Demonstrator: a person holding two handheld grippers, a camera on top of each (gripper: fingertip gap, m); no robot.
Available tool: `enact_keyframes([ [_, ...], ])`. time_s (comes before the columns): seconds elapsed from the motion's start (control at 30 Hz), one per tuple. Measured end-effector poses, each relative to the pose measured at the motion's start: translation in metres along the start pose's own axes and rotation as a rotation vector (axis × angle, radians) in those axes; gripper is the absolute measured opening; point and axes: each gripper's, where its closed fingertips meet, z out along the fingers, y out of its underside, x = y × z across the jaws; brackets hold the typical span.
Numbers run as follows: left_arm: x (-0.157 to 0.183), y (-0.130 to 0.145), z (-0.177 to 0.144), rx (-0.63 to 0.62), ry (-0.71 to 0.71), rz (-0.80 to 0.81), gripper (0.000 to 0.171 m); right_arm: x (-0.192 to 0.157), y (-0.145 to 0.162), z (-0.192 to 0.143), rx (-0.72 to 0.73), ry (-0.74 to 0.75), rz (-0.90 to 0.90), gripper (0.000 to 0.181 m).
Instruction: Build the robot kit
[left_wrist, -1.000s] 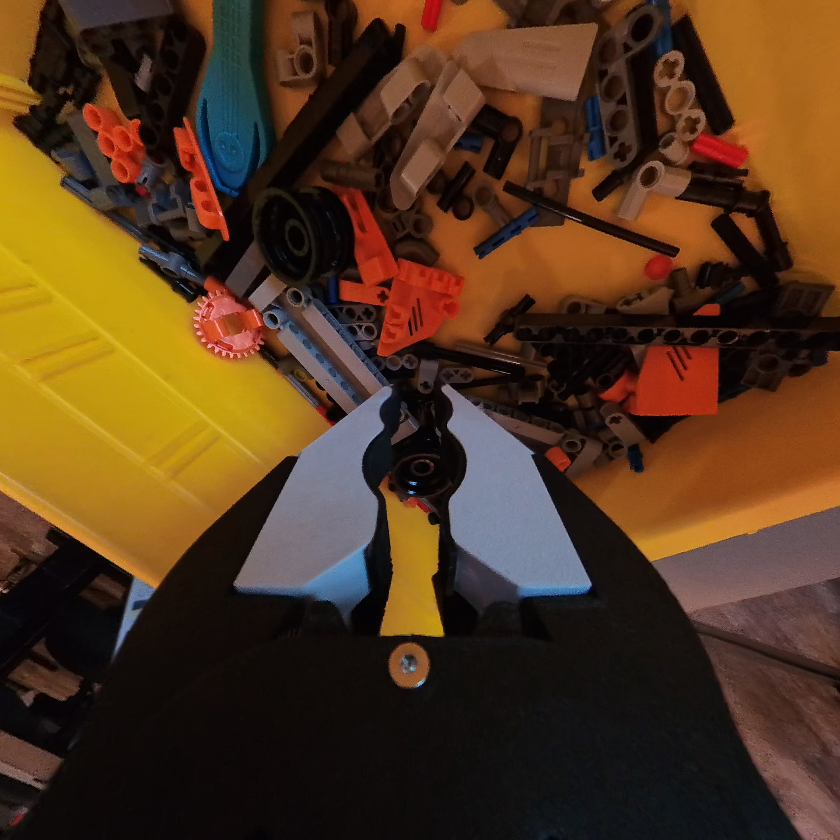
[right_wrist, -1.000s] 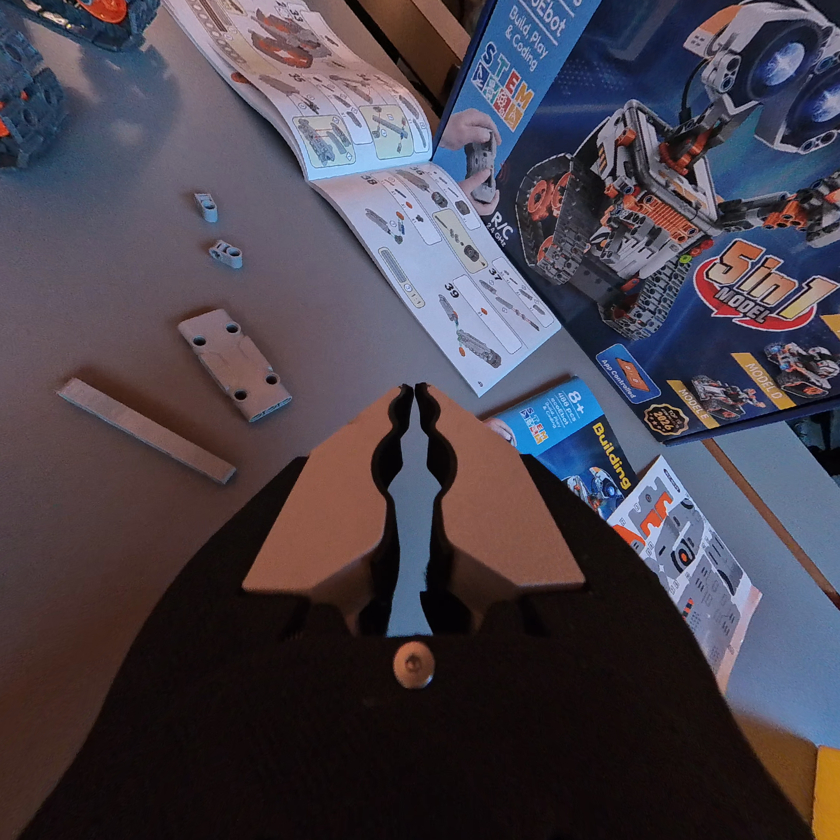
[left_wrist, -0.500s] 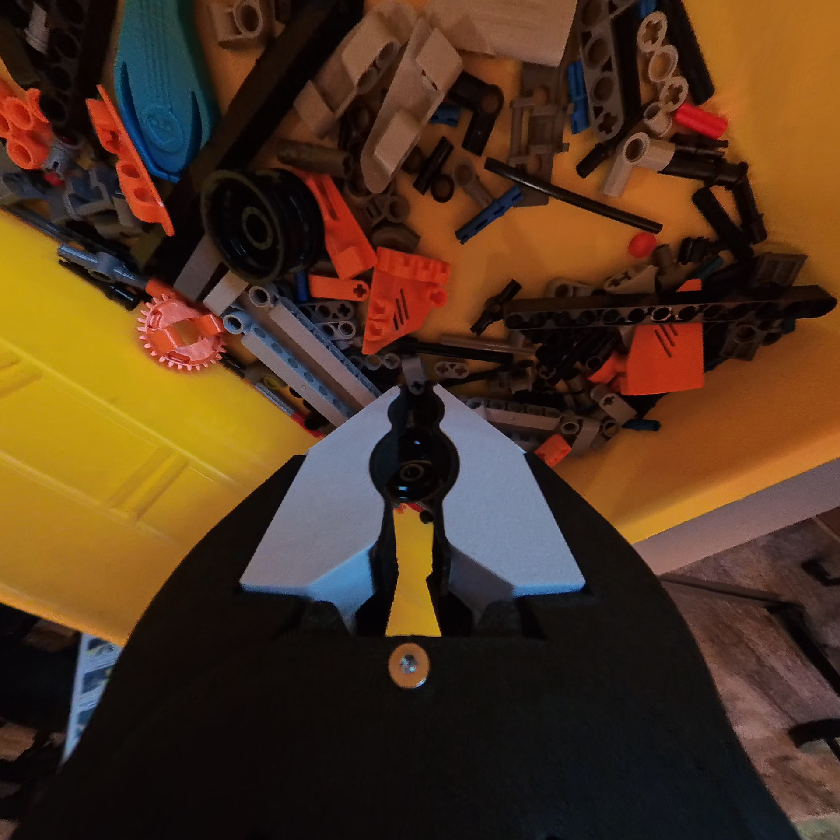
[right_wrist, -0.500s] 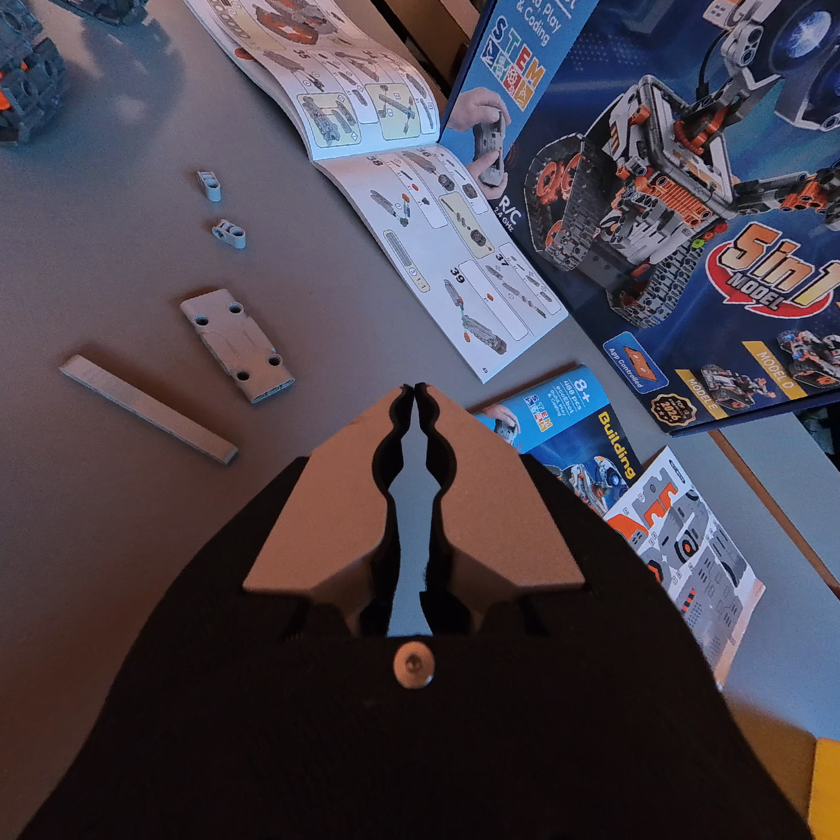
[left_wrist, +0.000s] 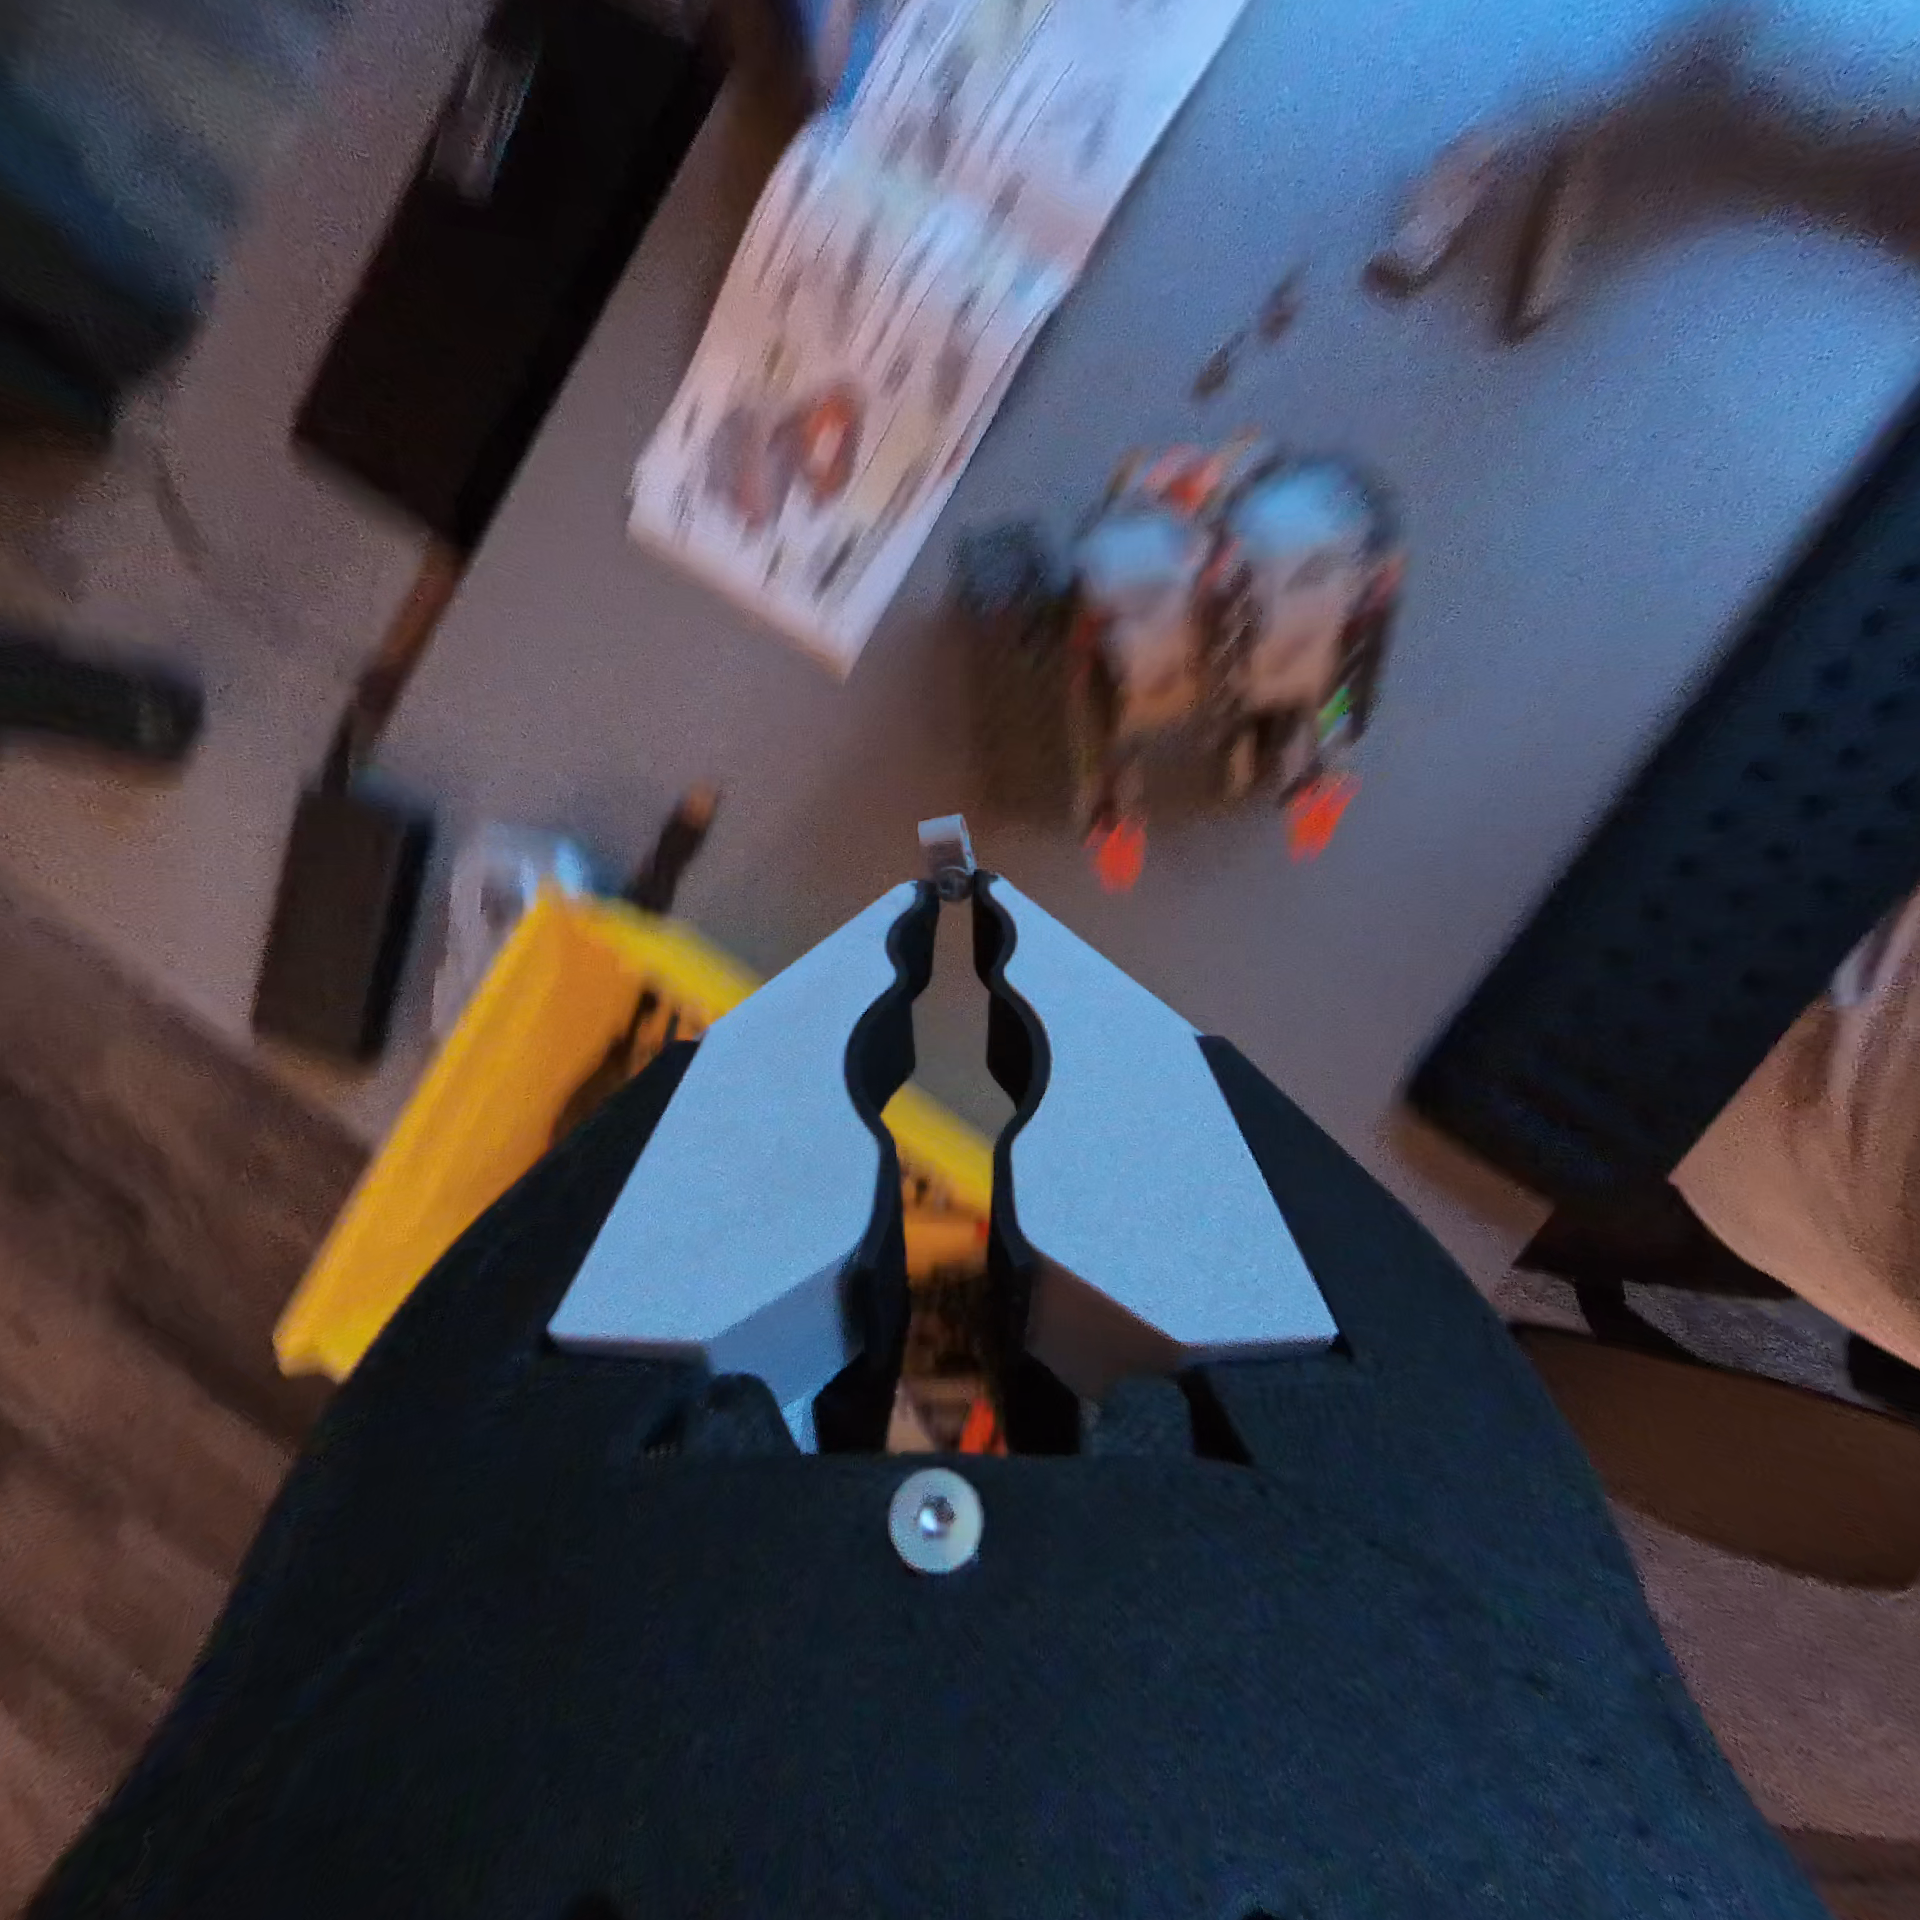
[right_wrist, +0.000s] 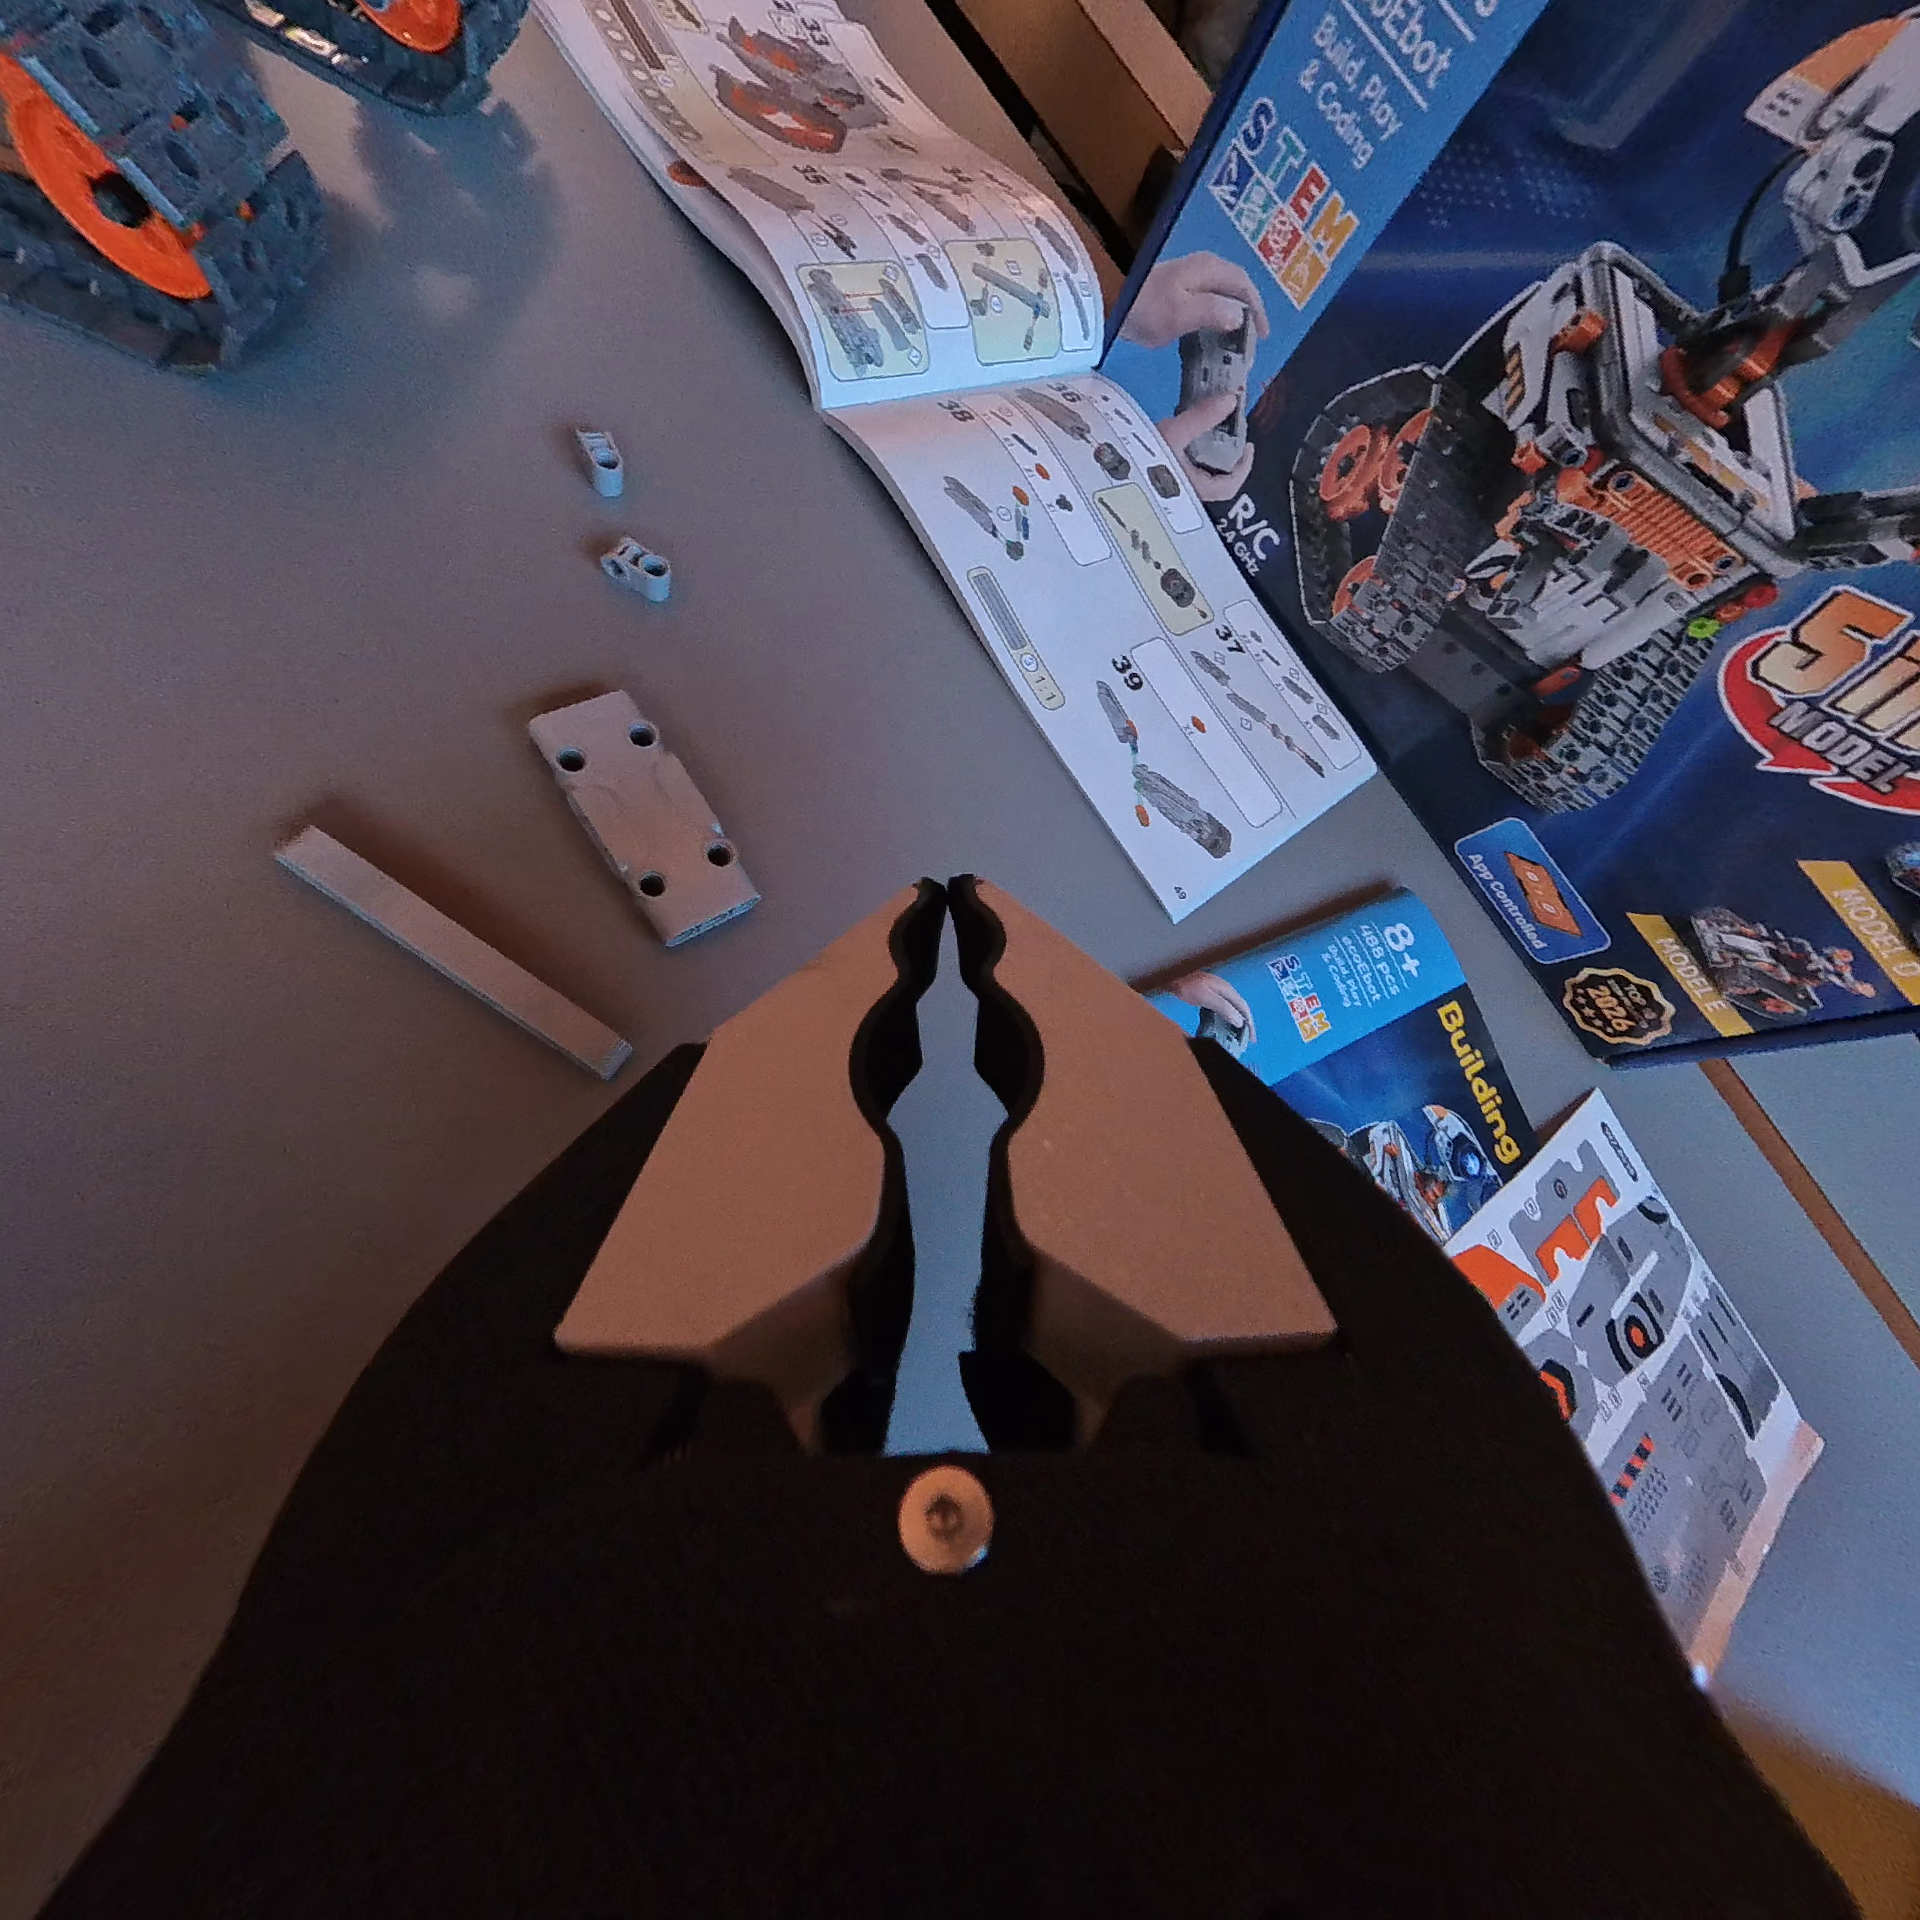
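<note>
Your left gripper (left_wrist: 954, 885) was pinching a small grey connector piece (left_wrist: 947, 850) at its very tips, the piece sticking out just past them at the centre of the blurred frame. Behind the fingers at lower left sat the yellow bin (left_wrist: 488, 1122) of parts, and toward the upper right a partly built model (left_wrist: 1226, 634) stood on the grey table (left_wrist: 1621, 436), with an open instruction booklet (left_wrist: 894, 301) above it.

Your right gripper (right_wrist: 948, 885) was pressed together at the tips and held nothing. It hovered just beside a flat grey plate with four holes (right_wrist: 642, 816); a long grey beam (right_wrist: 452, 951) lay at left. Two small grey connectors (right_wrist: 636, 566) sat further up, and the printed box (right_wrist: 1558, 468) filled the upper right.
</note>
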Motion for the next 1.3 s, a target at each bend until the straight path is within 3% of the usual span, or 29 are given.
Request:
enact_keyframes([
  [0.1,0.060,-0.089,0.042,-0.039,0.079,0.203,0.005,0.002,-0.002,-0.003,0.007,0.010,-0.004,0.003],
  [0.2,0.090,-0.128,0.128,-0.228,0.093,0.387,0.005,0.003,-0.007,-0.011,0.052,0.000,0.024,0.003],
  [0.3,0.097,-0.129,0.210,-0.430,0.109,0.458,0.005,0.003,-0.011,-0.018,0.082,0.003,0.009,0.003],
  [0.43,0.098,-0.120,0.268,-0.529,0.149,0.487,0.005,0.002,-0.015,-0.023,0.108,-0.014,0.008,0.003],
  [0.57,0.091,-0.109,0.289,-0.580,0.165,0.485,0.005,-0.005,-0.018,-0.023,0.118,-0.051,-0.012,0.003],
  [0.77,0.090,-0.101,0.294,-0.598,0.213,0.496,0.011,-0.008,-0.015,-0.022,0.107,-0.076,-0.003,0.003],
  [0.8,0.089,-0.102,0.293,-0.603,0.214,0.487,0.023,-0.010,-0.015,-0.021,0.106,-0.084,-0.006,0.004],
  [0.87,0.082,-0.114,0.284,-0.536,0.174,0.473,0.026,-0.022,-0.027,-0.022,0.158,-0.134,0.002,0.010],
  [0.93,0.078,-0.131,0.257,-0.417,0.165,0.421,0.026,-0.059,-0.077,-0.029,0.373,-0.323,0.033,0.025],
  [1.0,0.067,-0.147,0.213,-0.262,0.123,0.347,0.026,-0.096,-0.127,-0.032,0.486,-0.526,-0.047,0.049],
  [1.1,0.051,-0.147,0.125,-0.001,0.039,0.177,0.023,-0.118,-0.182,-0.002,0.460,-0.699,-0.255,0.091],
  [1.2,0.042,-0.097,0.035,0.151,-0.068,-0.021,0.023,-0.119,-0.219,0.041,0.443,-0.870,-0.265,0.102],
  [1.3,0.049,-0.019,-0.035,0.201,-0.196,-0.185,0.020,-0.141,-0.219,0.070,0.348,-1.112,-0.270,0.107],
])
